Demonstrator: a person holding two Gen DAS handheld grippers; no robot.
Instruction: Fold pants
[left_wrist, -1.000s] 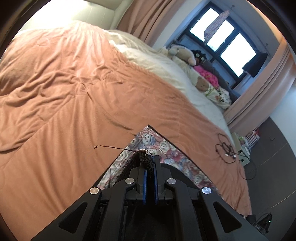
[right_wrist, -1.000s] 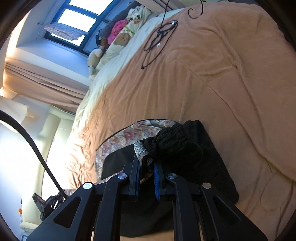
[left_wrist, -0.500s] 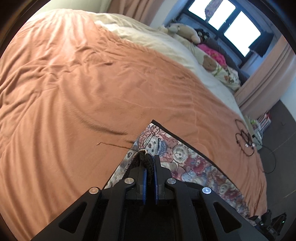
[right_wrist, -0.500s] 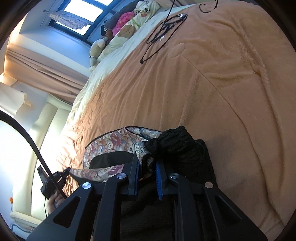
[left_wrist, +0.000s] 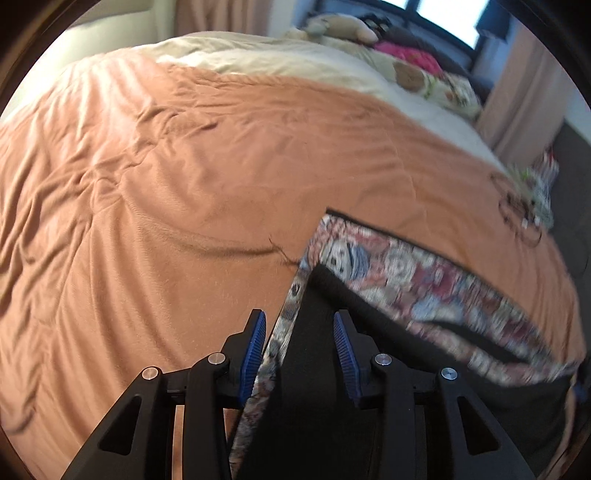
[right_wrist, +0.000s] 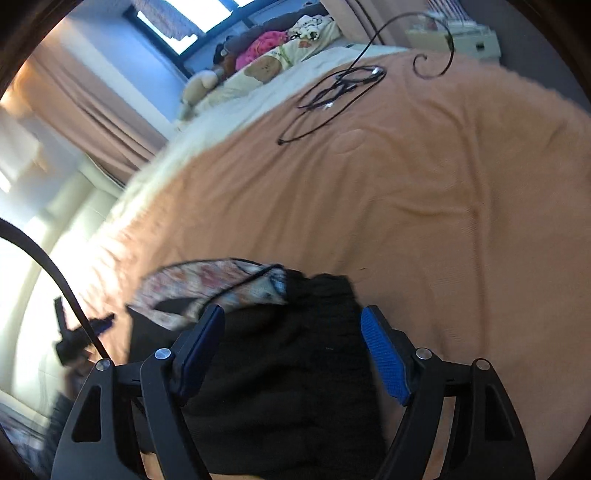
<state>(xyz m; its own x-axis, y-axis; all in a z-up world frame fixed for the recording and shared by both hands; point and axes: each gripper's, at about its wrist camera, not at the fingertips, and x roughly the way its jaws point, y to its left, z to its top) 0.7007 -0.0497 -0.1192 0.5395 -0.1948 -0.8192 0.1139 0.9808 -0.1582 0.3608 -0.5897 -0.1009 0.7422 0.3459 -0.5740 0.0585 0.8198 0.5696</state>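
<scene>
Matt black knit pants (right_wrist: 288, 362) with printed woven lining lie on soft, creased orange cloth bedspread (left_wrist: 184, 177).

A home bedroom: a wide bed (left_wrist: 184, 177) under a rumpled orange cover, stuffed toys (left_wrist: 343, 27) and a pink cushion (right_wrist: 264, 42) piled along its far edge, long beige curtains (right_wrist: 92, 107) beside a dark-framed window (right_wrist: 177, 26), and a charging cable (right_wrist: 340, 81) lying loose.

The left gripper (left_wrist: 299, 343) points steeply down, fingers reaching toward 12 o'clock in its own view. Its jaws have just been opening and stand apart, cloth lying between them, unpressed. The right gripper (right_wrist: 291, 350) tilts down less steeply. Its jaws have just been opening too, now spread wide, pads clear of the cloth.
</scene>
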